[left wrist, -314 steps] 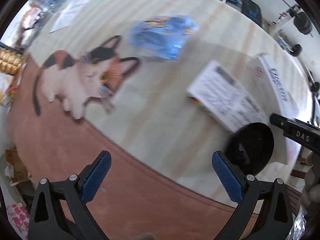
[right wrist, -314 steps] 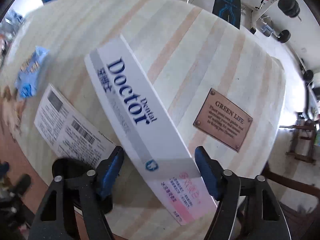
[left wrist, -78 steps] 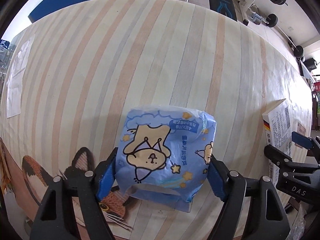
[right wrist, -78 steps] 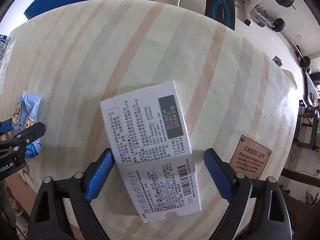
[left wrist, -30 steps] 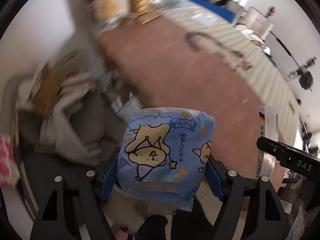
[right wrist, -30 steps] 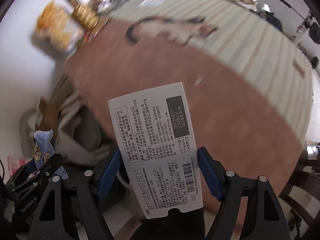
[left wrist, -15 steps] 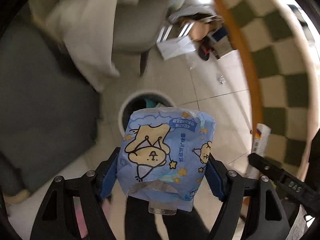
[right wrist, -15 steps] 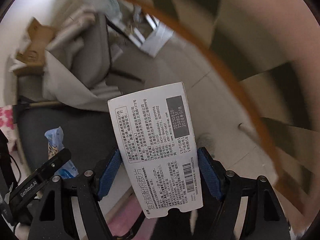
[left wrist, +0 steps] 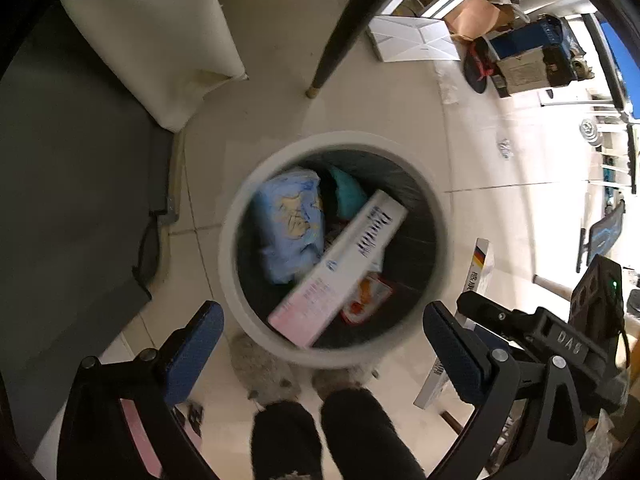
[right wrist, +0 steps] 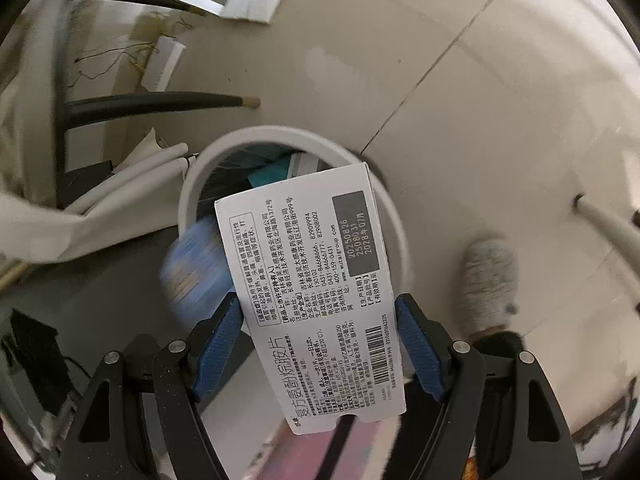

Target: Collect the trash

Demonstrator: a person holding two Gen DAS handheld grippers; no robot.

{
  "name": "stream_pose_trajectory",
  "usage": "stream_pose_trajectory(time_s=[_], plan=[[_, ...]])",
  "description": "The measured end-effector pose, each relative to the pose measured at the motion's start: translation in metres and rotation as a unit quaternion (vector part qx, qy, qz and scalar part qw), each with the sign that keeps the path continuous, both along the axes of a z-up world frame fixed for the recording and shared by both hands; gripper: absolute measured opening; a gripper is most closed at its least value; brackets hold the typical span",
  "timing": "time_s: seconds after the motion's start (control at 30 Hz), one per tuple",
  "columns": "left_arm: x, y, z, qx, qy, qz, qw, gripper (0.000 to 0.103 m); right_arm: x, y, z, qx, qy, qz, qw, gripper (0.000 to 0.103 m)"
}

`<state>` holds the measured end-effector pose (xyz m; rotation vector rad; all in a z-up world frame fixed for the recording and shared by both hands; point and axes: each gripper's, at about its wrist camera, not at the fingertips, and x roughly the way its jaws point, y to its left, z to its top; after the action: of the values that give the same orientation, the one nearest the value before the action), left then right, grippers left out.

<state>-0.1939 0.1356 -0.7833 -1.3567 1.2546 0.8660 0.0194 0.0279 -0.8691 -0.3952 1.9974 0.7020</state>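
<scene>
Pale tile floor (left wrist: 400,92), left wrist view: spread under everything, seams visible, blurred near the middle.
Trash bin (left wrist: 232,256): round, pale rim, dark inside, standing on the tiles just ahead of the fingers.
Blue pouch (left wrist: 290,220): smeared by motion, inside the bin's mouth at its left side, touching no pad.
Long white box (left wrist: 340,268): slanted across the bin, pink end low and leaning at the near rim, blue lettering toward the far end.
Orange wrapper (left wrist: 366,298): in the bin beside the long box.
Teal scrap (left wrist: 348,194): deeper in the bin, behind the pouch.
Left gripper (left wrist: 320,334): aimed steeply down over the bin, jaws opening, spread wide, nothing between them.
Right gripper, seen at the right edge (left wrist: 472,320): black frame clamped on a white carton seen edge-on.
Person's legs (left wrist: 332,432): dark trousers and grey fuzzy slippers at the bin's near side.
Table leg (left wrist: 344,28): black, slanting down to the tiles beyond the bin.

White medicine carton (right wrist: 308,304), right wrist view: printed with black text and a barcode, held upright over the bin's near rim (right wrist: 396,236).
Right gripper (right wrist: 320,344): blue pads pressed on both long sides of the carton, gripping it.
Blue pouch (right wrist: 196,268): blurred, at the bin's left rim, behind the carton.
Slipper (right wrist: 490,284): grey, on the tiles right of the bin.
</scene>
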Motion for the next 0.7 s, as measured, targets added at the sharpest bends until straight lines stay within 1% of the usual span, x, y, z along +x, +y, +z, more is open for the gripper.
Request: stream_pose_trajectory(time_s=[0.03, 0.07, 0.1, 0.13, 0.17, 0.23, 0.3, 0.37, 0.4, 0.43, 0.57, 0.63, 0.7], plan=[[-0.004, 0.000, -0.001, 0.007, 0.006, 0.000, 1.0000, 0.102, 0.000, -0.003, -0.006, 0.002, 0.009, -0.005, 1.000, 0.079], [-0.007, 0.001, 0.000, 0.018, 0.019, 0.001, 0.9997, 0.102, -0.004, 0.001, -0.012, 0.005, 0.016, -0.005, 1.000, 0.082], [-0.009, 0.001, 0.001, 0.026, 0.032, 0.002, 0.9991, 0.102, -0.005, -0.001, -0.013, 0.006, 0.015, 0.000, 1.000, 0.095], [-0.012, 0.002, 0.002, 0.032, 0.041, 0.004, 0.9986, 0.102, -0.006, -0.002, -0.011, 0.011, 0.009, 0.005, 1.000, 0.101], [-0.015, 0.002, 0.006, 0.037, 0.045, 0.008, 0.9983, 0.102, -0.007, -0.003, -0.008, 0.018, 0.003, 0.010, 1.000, 0.101], [-0.017, 0.002, 0.012, 0.045, 0.053, 0.013, 0.9975, 0.102, -0.011, -0.004, 0.001, 0.014, -0.009, 0.027, 0.999, 0.101], [-0.019, 0.001, 0.021, 0.054, 0.065, 0.008, 0.9964, 0.102, -0.011, -0.001, 0.011, 0.014, -0.018, 0.043, 0.999, 0.101], [-0.019, -0.004, 0.035, 0.064, 0.078, -0.001, 0.9948, 0.102, -0.015, 0.003, 0.025, 0.010, -0.052, 0.083, 0.995, 0.101], [-0.019, -0.007, 0.041, 0.067, 0.081, -0.004, 0.9944, 0.102, -0.018, 0.006, 0.033, 0.010, -0.073, 0.107, 0.992, 0.101], [-0.018, -0.009, 0.045, 0.069, 0.085, -0.007, 0.9940, 0.102, -0.022, 0.008, 0.043, 0.006, -0.100, 0.138, 0.985, 0.101], [-0.016, -0.024, 0.074, 0.080, 0.099, -0.021, 0.9917, 0.102, -0.040, 0.013, 0.086, 0.011, -0.182, 0.227, 0.957, 0.101], [-0.016, -0.032, 0.092, 0.083, 0.098, -0.025, 0.9914, 0.102, -0.045, 0.014, 0.109, 0.017, -0.203, 0.250, 0.947, 0.101], [-0.016, -0.041, 0.117, 0.087, 0.096, -0.026, 0.9912, 0.102, -0.049, 0.012, 0.134, 0.025, -0.213, 0.262, 0.941, 0.101]])
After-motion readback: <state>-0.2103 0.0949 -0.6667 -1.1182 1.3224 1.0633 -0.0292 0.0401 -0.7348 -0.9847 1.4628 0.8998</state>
